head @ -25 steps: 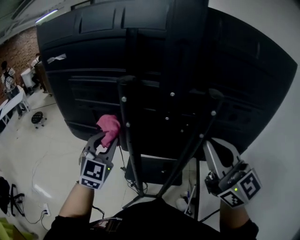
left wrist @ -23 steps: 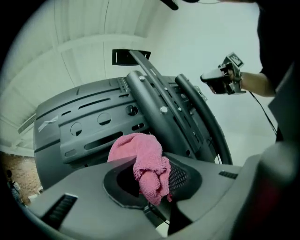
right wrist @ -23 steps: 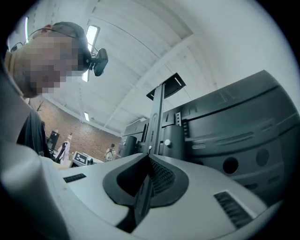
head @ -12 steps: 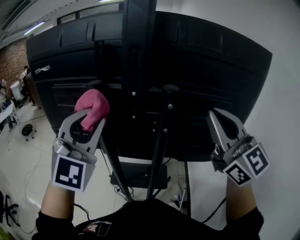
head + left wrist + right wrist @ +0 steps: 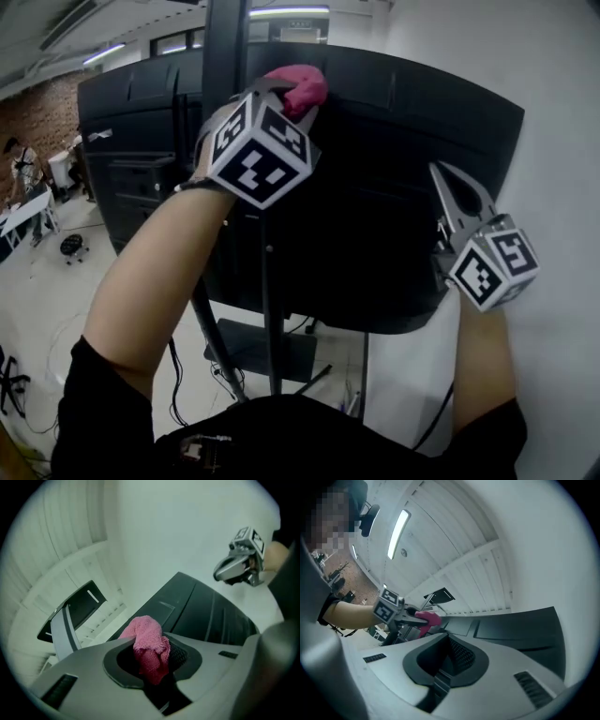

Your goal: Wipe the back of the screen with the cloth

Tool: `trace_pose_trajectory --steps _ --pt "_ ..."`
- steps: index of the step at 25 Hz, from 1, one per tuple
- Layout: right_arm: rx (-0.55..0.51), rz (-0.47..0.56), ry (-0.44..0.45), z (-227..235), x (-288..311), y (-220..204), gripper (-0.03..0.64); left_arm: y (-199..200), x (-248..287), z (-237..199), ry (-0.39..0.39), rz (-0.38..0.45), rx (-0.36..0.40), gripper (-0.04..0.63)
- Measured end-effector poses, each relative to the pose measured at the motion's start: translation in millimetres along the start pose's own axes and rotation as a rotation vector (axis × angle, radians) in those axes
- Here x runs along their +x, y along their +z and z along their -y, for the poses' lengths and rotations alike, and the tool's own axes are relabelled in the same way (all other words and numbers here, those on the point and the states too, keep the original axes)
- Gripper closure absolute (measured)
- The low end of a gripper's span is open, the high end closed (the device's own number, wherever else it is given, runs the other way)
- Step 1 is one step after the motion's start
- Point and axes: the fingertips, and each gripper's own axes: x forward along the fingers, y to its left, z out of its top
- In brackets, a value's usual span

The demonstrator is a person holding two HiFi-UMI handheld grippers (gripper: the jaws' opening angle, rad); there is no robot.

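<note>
Up at the top edge of the screen (image 5: 375, 169), just right of the stand's upright post (image 5: 225, 56), the left gripper (image 5: 281, 94) is raised with its fingers (image 5: 93, 667) clenched on the cloth (image 5: 302, 86). That cloth is pink, with a nubbly woven texture, and it is bunched into a soft wad. One rounded lump sticks out past the fingertips toward the panel, and a crumpled fold hangs back into the hollow between the fingers. Whether the lump actually presses on the panel is hard to tell. The screen shows its back, a large matte black shell with moulded ridges and recessed rectangular panels, mounted on the dark stand. Near the screen's right edge, lower down, the right gripper (image 5: 442, 173) points upward, its fingers closed on each other with nothing between them. A white wall (image 5: 553, 141) stands to the right.
</note>
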Motion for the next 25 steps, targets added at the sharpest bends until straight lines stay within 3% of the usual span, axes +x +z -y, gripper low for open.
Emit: trace_pose_trajectory --steps 3,5,6,13,18,25 --pt "-0.014 -0.022 -0.022 8.3 -10.2 -10.1 0.617 -18.0 42.7 -5.8 0.021 -0.157 0.187 0.503" --pt "-0.003 -0.031 -0.046 19.7 -18.6 -16.5 0.617 -18.7 66.4 5.7 -0.025 -0.232 0.31 0.503" --pt "0.0 -0.034 -0.056 24.1 -22.7 -18.6 0.617 -12.9 75.4 10.2 -0.046 -0.242 0.336 0.503" --pt "-0.01 -0.057 -0.107 43.4 -49.7 -23.9 0.617 52.9 114.3 47.2 -0.132 -0.129 0.322 0.503" --pt "-0.013 -0.079 -0.135 59.9 -70.5 -28.5 0.617 83.2 118.5 77.1 -0.093 -0.08 0.47 0.503" --pt "0.005 -0.094 -0.164 80.9 -91.0 -37.9 0.617 151.4 150.2 170.1 -0.226 0.002 0.572 0.503"
